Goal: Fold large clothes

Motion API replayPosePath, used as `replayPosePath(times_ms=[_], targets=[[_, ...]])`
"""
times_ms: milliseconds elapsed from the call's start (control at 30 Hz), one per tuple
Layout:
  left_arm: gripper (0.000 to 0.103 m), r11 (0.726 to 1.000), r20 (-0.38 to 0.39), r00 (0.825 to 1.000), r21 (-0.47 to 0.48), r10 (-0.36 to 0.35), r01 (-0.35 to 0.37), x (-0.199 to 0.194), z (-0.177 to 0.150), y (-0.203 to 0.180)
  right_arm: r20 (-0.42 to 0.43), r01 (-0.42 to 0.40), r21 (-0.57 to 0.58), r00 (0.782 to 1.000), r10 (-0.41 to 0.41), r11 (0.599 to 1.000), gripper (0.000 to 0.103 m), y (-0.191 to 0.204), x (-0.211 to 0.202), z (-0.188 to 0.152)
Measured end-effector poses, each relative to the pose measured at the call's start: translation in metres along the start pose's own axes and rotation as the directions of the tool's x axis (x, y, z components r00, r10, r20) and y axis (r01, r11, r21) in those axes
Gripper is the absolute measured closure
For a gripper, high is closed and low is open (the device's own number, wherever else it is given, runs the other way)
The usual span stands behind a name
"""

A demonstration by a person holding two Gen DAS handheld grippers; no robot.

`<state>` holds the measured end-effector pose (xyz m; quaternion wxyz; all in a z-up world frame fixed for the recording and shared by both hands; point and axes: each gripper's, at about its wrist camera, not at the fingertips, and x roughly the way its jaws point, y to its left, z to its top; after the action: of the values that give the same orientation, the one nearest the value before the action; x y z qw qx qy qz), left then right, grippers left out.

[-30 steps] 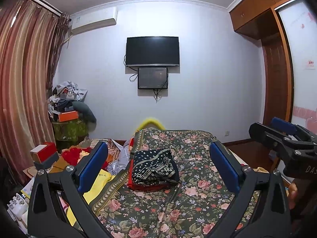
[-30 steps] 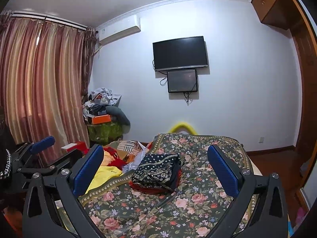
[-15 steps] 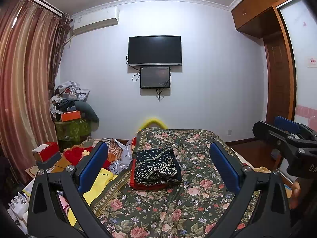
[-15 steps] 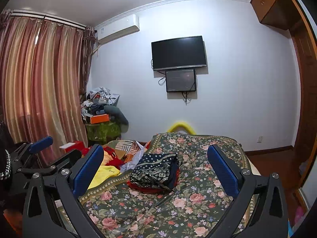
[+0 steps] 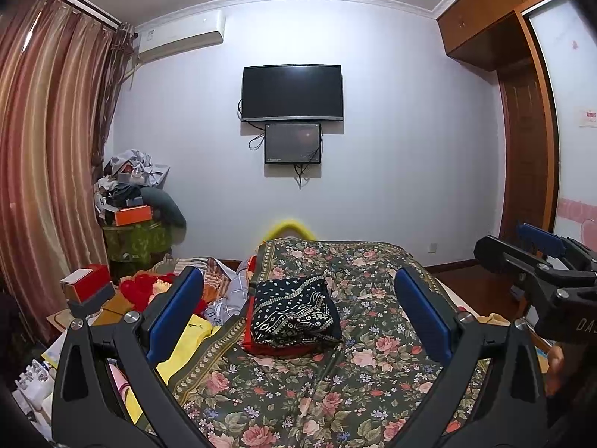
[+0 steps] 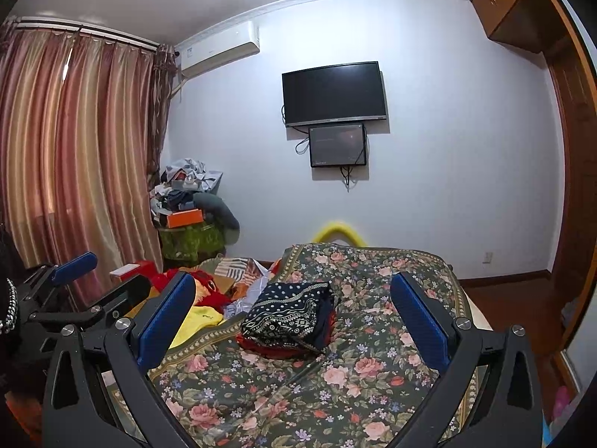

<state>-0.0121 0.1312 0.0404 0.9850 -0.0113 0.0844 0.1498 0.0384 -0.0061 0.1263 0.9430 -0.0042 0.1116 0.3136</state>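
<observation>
The navy patterned garment (image 5: 294, 311) lies folded atop red cloth (image 5: 276, 349); both grippers' fingers (image 5: 175, 313) spread, holding nothing.

"DA" letters on right hand-held gripper (image 5: 537, 257) body.

A folded dark patterned cloth (image 5: 294, 311) lies on a folded red garment (image 5: 276, 349), mid-bed on the floral bedspread (image 5: 335, 392); loose clothes pile (image 5: 209, 298) left, black wall television (image 5: 292, 92) behind.

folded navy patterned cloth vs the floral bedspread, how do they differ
The folded navy patterned cloth is a compact bundle with white dots and geometric bands; the floral bedspread lies spread out, dark green with pink roses. The cloth sits atop a red garment; the bedspread lies beneath both.
</observation>
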Motion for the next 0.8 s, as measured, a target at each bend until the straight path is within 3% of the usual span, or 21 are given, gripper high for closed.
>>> replayPosePath(times_ms=[800], targets=[[0.0, 0.999, -0.026, 0.999, -0.02, -0.045, 0.045, 0.0032, 0.0008, 0.0068, -0.006, 0.01, 0.005, 1.0, -0.01, 1.0, 0.0, -0.002, 0.0004, -0.0006]])
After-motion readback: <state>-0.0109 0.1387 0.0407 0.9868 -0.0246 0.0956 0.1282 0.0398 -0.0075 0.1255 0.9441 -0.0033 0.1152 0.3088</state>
